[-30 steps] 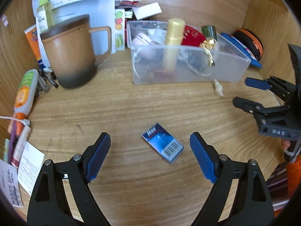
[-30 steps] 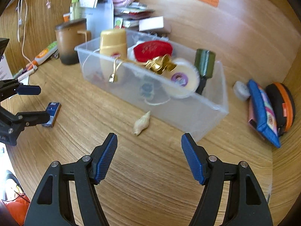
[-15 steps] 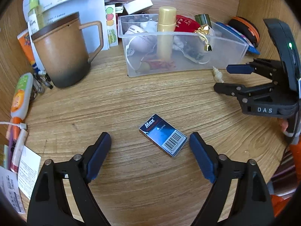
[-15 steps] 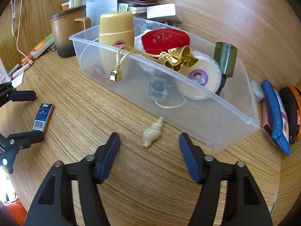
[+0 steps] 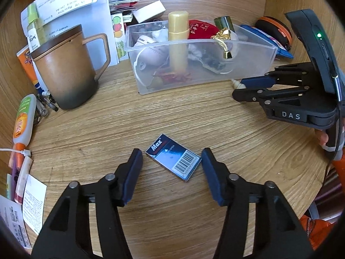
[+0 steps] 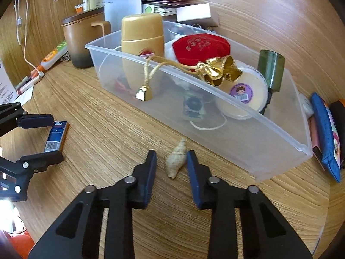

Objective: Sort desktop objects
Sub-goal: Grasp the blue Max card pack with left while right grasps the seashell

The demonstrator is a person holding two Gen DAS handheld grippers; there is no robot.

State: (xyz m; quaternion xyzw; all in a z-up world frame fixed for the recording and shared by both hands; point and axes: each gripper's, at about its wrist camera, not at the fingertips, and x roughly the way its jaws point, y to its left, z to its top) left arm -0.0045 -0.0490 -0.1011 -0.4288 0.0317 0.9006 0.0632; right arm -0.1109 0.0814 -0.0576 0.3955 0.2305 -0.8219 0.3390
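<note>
A small blue "Max" box (image 5: 172,163) lies flat on the wooden desk between the pads of my left gripper (image 5: 171,151). Its jaws are closing; the right pad reaches the box's corner and a thin gap shows at the left pad. A cream seashell (image 6: 176,158) lies just in front of the clear plastic bin (image 6: 237,133). My right gripper (image 6: 171,153) is shut on it, its pads tight around the shell on the desk. In the left wrist view the right gripper (image 5: 238,88) shows at the right with the seashell (image 5: 235,83) peeking out at its tips.
The bin holds a gold bottle (image 6: 142,49), a red pouch, a gold bell and a round tub. A brown mug (image 5: 64,71) stands at the back left among papers, tubes and pens. A blue pouch (image 6: 325,133) and an orange-black case (image 5: 273,30) lie to the right of the bin.
Both pairs of jaws have narrowed. The right gripper moved forward and down to the seashell and closed around it. The left gripper's pads came in on either side of the blue box.
</note>
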